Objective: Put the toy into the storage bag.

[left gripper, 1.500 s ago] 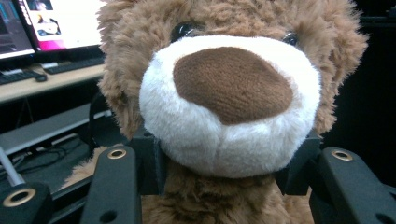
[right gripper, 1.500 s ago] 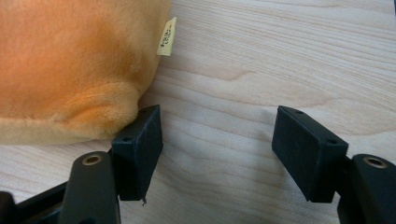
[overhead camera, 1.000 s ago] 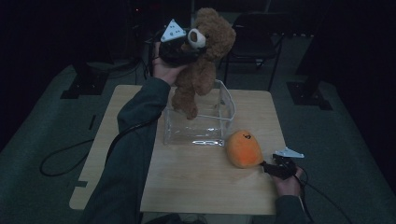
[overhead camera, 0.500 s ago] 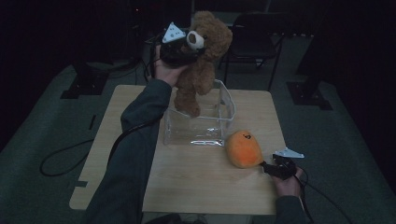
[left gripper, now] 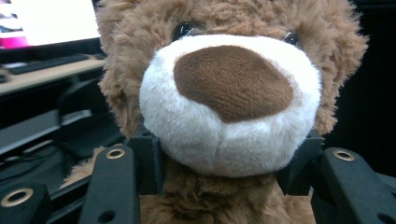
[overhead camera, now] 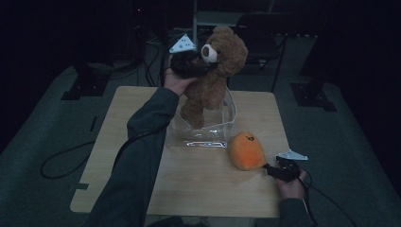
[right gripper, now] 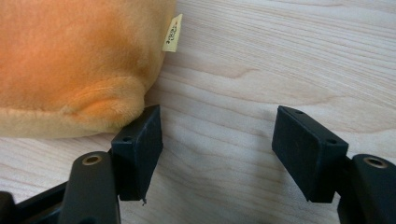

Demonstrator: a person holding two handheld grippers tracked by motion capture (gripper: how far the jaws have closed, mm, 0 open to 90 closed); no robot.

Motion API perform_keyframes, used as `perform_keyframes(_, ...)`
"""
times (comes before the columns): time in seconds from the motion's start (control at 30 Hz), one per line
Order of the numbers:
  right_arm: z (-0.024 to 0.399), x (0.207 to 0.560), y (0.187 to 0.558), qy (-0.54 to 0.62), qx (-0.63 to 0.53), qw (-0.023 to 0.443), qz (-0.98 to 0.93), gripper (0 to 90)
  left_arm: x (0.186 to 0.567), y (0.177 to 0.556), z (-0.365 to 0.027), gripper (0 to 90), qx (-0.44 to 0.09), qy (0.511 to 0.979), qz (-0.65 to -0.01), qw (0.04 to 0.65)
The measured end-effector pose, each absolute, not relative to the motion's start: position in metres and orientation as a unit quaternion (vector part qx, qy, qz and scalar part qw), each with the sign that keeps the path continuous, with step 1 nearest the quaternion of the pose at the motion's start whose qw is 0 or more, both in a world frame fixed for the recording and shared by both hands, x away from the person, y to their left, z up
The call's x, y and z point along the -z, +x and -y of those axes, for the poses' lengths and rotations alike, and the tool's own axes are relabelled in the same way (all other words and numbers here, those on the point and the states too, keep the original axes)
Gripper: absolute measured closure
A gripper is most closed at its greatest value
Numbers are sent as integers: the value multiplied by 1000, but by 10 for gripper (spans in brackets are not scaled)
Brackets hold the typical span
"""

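- The fluffy brown plush teddy bear [overhead camera: 215, 75] has a cream muzzle, a big dark-brown nose patch and glossy black eyes. It hangs upright, head above the clear plastic box [overhead camera: 201, 127], feet dipping down past the box's rim.
- In the left gripper view the bear's muzzle [left gripper: 229, 102] bulges right over the black jaws, which clamp it on both sides under the chin.
- So the left gripper [overhead camera: 196, 66] has the bear pinched by the face, jaws about half-way apart around the soft muzzle, held up above the box's far-left corner.
- The right gripper [overhead camera: 276, 171] rests low on the light wooden table [overhead camera: 127, 109], on the near-right side of the box. Its jaws stand wide with bare wood between them.
- The round orange plush toy [overhead camera: 247, 151] sits just off the box's near-right corner. In the right gripper view its fuzzy edge [right gripper: 79, 70] presses against the outer side of one pad, with nothing gripped.
- The box stands open-topped around the middle of the table, and the person's left sleeve [overhead camera: 142, 142] crosses in front of its left wall.
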State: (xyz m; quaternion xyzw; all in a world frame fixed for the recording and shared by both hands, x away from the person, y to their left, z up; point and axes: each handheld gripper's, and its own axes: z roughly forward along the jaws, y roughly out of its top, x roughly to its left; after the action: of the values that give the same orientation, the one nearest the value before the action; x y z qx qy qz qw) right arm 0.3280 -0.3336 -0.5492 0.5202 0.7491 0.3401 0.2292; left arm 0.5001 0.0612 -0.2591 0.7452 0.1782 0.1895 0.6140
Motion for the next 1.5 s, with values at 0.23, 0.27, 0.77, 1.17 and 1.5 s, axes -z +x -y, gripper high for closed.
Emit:
perform_keyframes(0.23,334,549,328,520,-340,229,-750,325,277,509,-51,447,-163,758,-187,604)
perform_keyframes(0.27,334,549,328,520,-340,229,-750,325,277,509,-51,446,-163,758,-187,604)
perform_keyframes(0.77,334,549,328,519,-340,228,-750,325,326,522,-29,431,-116,794,-220,555)
perform_keyframes(1.17,334,549,328,518,-340,228,-751,324,339,520,-24,394,-69,837,-230,492)
perform_keyframes(1.5,334,549,328,518,-340,228,-751,324,336,519,-28,292,-45,822,-241,514)
